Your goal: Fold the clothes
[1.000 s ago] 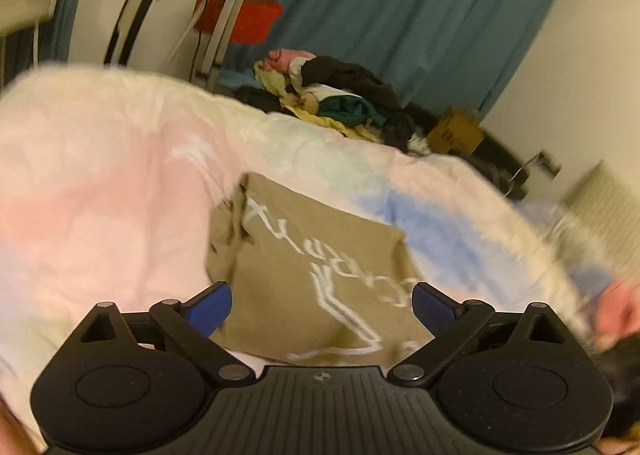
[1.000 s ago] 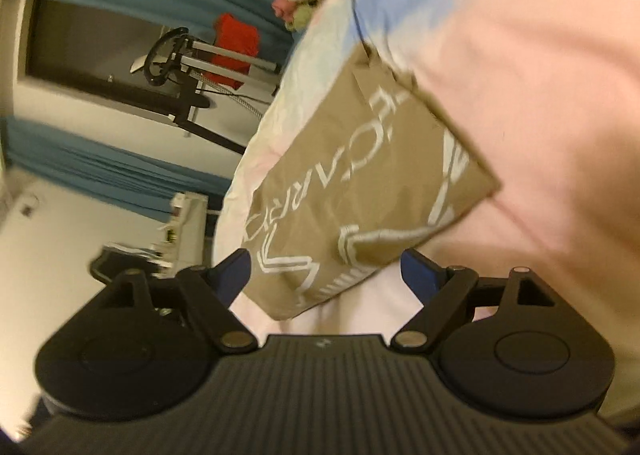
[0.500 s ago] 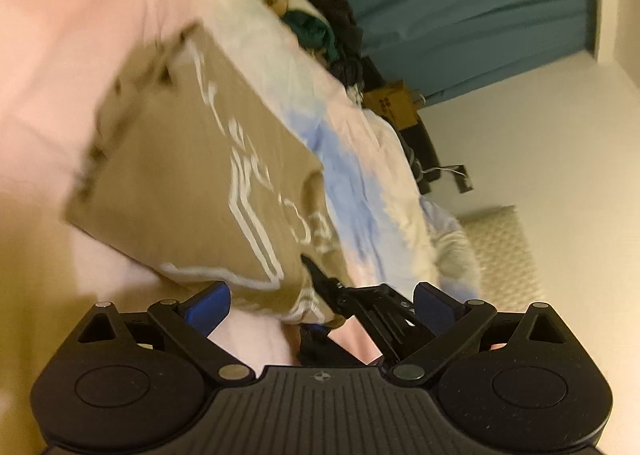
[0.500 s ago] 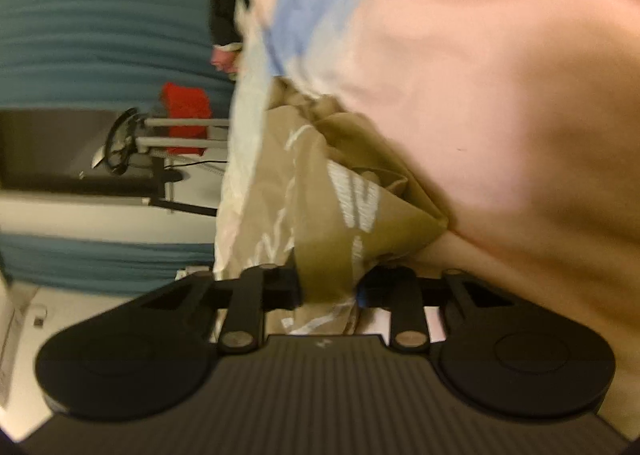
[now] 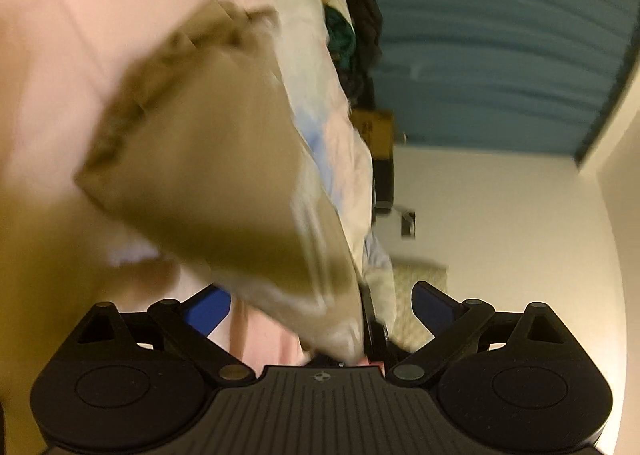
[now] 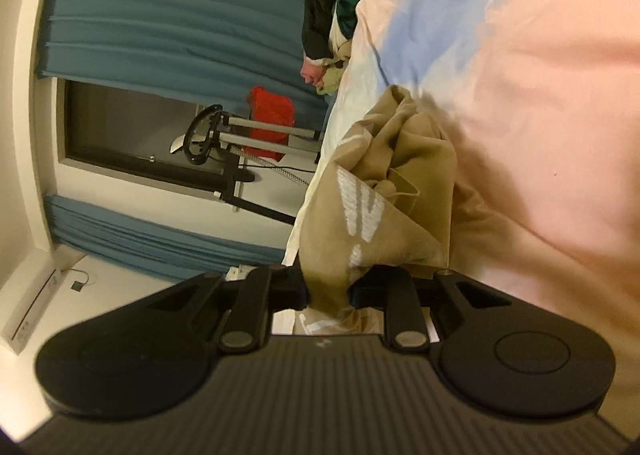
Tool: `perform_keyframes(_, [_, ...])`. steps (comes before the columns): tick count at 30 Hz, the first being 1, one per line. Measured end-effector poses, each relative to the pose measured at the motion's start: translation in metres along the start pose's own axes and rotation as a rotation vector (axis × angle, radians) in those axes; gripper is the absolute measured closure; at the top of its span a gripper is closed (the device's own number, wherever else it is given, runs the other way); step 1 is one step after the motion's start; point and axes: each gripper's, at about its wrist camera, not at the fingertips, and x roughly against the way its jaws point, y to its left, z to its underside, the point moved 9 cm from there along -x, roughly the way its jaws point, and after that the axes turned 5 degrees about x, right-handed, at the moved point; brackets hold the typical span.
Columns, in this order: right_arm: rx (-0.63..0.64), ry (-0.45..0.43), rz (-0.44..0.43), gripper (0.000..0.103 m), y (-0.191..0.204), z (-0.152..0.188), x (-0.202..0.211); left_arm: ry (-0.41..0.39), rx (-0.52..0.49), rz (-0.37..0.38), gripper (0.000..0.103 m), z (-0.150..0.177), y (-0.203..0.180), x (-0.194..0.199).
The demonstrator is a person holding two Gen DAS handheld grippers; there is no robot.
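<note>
A tan folded garment (image 5: 216, 175) with white lettering hangs lifted above the pastel pink and blue duvet (image 5: 60, 35). My right gripper (image 6: 330, 291) is shut on its bunched corner, and the cloth (image 6: 384, 191) trails forward from the jaws. My left gripper (image 5: 320, 305) is open, with blue pads (image 5: 210, 309) either side of the garment's lower edge, which passes between them without being clamped. The left wrist view is blurred by motion.
A pile of mixed clothes (image 5: 352, 15) lies at the far end of the bed, also in the right wrist view (image 6: 332, 23). Teal curtains (image 6: 160, 7), a black exercise machine (image 6: 224, 159) with a red item (image 6: 272, 115), a cardboard box (image 5: 374, 127) and a cream wall surround the bed.
My right gripper closed on the garment's corner and lifted it off the duvet. Both views rolled sideways. The left gripper stayed open as the cloth swung up in front of it.
</note>
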Motion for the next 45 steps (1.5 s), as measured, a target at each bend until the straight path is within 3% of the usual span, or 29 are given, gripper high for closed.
perform_keyframes(4, [-0.005,0.007,0.002,0.081,-0.001,0.002,0.003,0.059,-0.023,-0.021,0.005,0.012,0.002,-0.019])
perform_keyframes(8, [0.012,0.003,-0.002,0.081,0.002,0.002,0.006,-0.012,0.043,-0.053,0.010,-0.008,0.020,-0.025])
perform_keyframes(10, [0.008,-0.004,-0.009,0.081,0.002,0.002,0.008,-0.089,0.095,-0.030,0.015,-0.024,0.026,-0.014])
perform_keyframes(13, [0.001,-0.015,-0.019,0.081,0.001,-0.001,0.012,-0.132,0.171,0.060,0.019,-0.034,0.028,-0.002])
perform_keyframes(17, [-0.002,-0.021,-0.019,0.081,-0.001,-0.002,0.013,-0.187,0.125,0.019,0.035,-0.035,0.025,0.003])
perform_keyframes(20, [-0.009,-0.022,-0.005,0.081,-0.005,-0.002,0.012,-0.202,0.126,-0.013,0.039,-0.034,0.033,0.002])
perform_keyframes(30, [0.045,-0.020,0.061,0.081,-0.012,0.003,0.014,-0.203,0.156,-0.090,0.040,-0.032,0.047,-0.002])
perform_keyframes(38, [0.031,-0.022,0.062,0.081,-0.014,0.004,0.019,-0.211,0.253,-0.042,0.029,-0.037,0.053,0.003])
perform_keyframes(45, [0.058,-0.019,0.055,0.081,-0.008,0.006,0.020,-0.238,0.228,-0.077,0.043,-0.047,0.052,-0.008])
